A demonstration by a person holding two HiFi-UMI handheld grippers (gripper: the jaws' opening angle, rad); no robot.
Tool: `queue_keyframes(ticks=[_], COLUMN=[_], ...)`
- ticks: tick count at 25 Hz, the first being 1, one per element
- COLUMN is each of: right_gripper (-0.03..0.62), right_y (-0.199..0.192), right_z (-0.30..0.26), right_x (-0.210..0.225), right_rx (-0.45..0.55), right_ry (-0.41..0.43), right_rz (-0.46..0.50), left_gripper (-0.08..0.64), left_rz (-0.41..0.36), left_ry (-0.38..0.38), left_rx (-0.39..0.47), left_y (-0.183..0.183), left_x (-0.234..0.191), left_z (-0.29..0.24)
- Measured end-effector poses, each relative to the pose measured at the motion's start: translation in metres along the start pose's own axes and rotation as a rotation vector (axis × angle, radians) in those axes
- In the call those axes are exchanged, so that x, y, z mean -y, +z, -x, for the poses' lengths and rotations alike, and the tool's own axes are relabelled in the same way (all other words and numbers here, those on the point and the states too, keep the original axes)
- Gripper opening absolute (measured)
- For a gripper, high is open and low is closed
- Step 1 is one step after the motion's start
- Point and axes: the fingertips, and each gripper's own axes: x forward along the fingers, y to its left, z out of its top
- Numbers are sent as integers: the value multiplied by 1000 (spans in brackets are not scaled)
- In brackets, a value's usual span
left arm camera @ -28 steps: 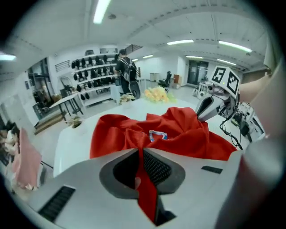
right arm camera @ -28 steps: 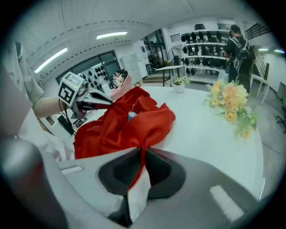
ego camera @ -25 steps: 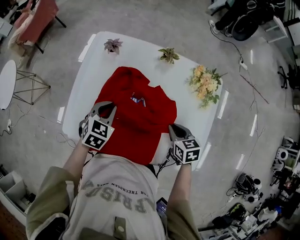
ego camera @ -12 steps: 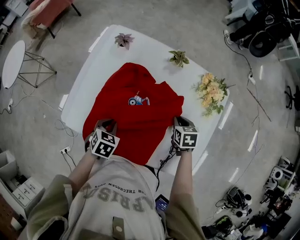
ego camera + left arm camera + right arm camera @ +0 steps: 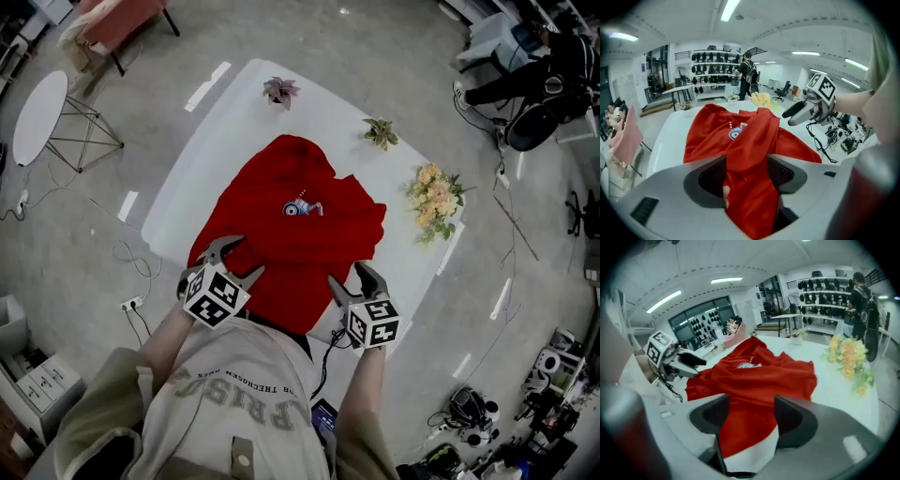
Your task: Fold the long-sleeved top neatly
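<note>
On the white table (image 5: 178, 202), the red top (image 5: 281, 239) lies spread but rumpled, with its small emblem (image 5: 302, 208) facing up near the middle. Both grippers are positioned at the top's near hem, along the table edge closest to the person.

Left gripper (image 5: 239, 258): located over the hem's left end. Its jaws stand well apart and have just been opening. A raised ridge of red cloth runs between them, and the pads do not clamp it.

Right gripper (image 5: 352, 279): located over the hem's right end. Its jaws are likewise wide apart and have just been opening. Flat red cloth and a strip of bare table lie between them, with nothing gripped.

A bouquet (image 5: 433, 199) stands near the top's right edge, not touching it.
</note>
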Motion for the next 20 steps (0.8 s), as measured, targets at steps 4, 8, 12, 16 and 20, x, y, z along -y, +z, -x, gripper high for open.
queue_keyframes(ticks=[4, 8, 12, 16, 20], right_gripper=[288, 288, 287, 287, 288], right_y=[-44, -85, -108, -118, -110], right_z=[-29, -39, -26, -22, -12], right_x=[-53, -63, -59, -62, -59], right_rx=[-143, -298, -306, -332, -339], right_ry=[-23, -137, -203, -223, -179], right_rz=[96, 128, -2, -57, -66], left_gripper=[273, 279, 287, 287, 287], left_rz=[-122, -208, -209, -229, -278], left_ry=[-115, -191, -253, -281, -324], left_rx=[-111, -221, -259, -267, -293], left_y=[-22, -57, -80, -86, -79], left_x=[14, 20, 29, 33, 38], left_z=[-24, -28, -25, -24, -9])
